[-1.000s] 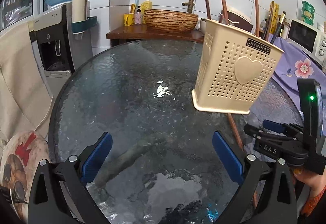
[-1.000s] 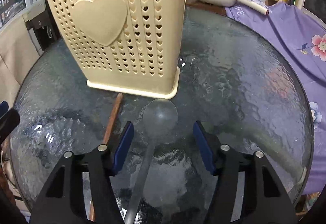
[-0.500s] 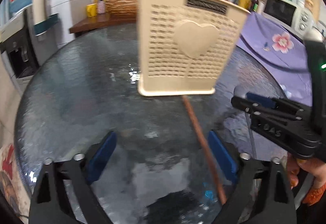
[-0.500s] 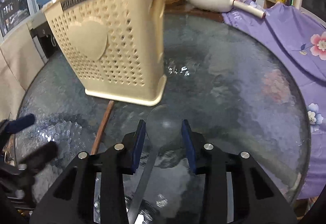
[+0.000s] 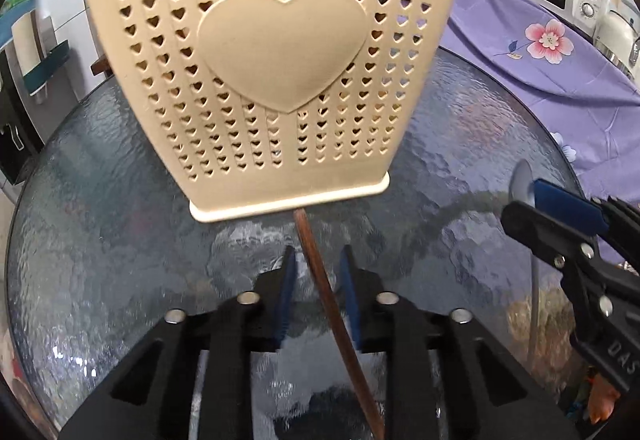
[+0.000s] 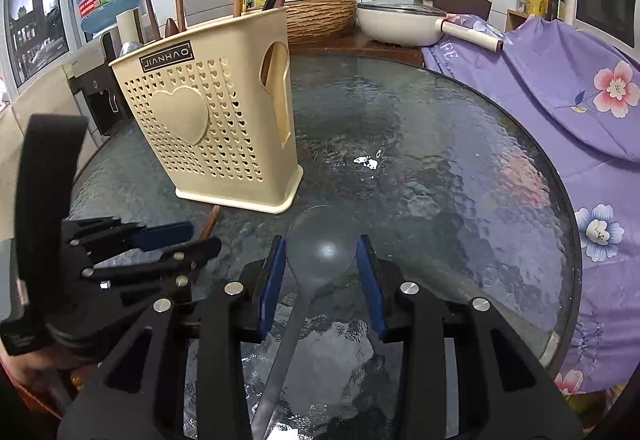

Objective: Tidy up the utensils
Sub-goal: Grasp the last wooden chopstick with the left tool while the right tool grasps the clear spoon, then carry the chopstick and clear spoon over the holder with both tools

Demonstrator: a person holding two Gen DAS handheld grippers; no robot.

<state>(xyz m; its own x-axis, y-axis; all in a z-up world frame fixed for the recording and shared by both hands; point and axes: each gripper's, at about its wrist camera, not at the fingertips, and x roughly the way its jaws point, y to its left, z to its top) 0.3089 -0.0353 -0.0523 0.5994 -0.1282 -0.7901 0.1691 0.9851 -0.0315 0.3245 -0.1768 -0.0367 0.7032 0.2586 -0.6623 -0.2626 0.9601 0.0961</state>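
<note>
- The cream perforated plastic utensil holder with the raised heart (image 6: pixel 208 119) stands upright on the round textured glass table (image 6: pixel 460 167), already holding a few wooden handles and dark sticks. Both pieces I've got need to go in from the top, so I'd lift well above its rim, then tip them vertical before lowering.
- My right gripper (image 6: pixel 321 272) has its blue pads pressed against the bowl of the translucent grey plastic ladle (image 6: pixel 322 252), which lies on the glass just in front of the holder. Gripping the round bowl looks slippery to me, so lift slowly.
- My left gripper (image 5: pixel 318 296) is nearly closed around the thin reddish-brown wooden stick (image 5: pixel 320 280), which touches the holder's base. I can't tell if the pads actually bite yet; squeeze fully before lifting.
- Hard to see: the holder's inside compartments, the stick's near end (cut off at the frame bottom), and the ladle's handle end.
</note>
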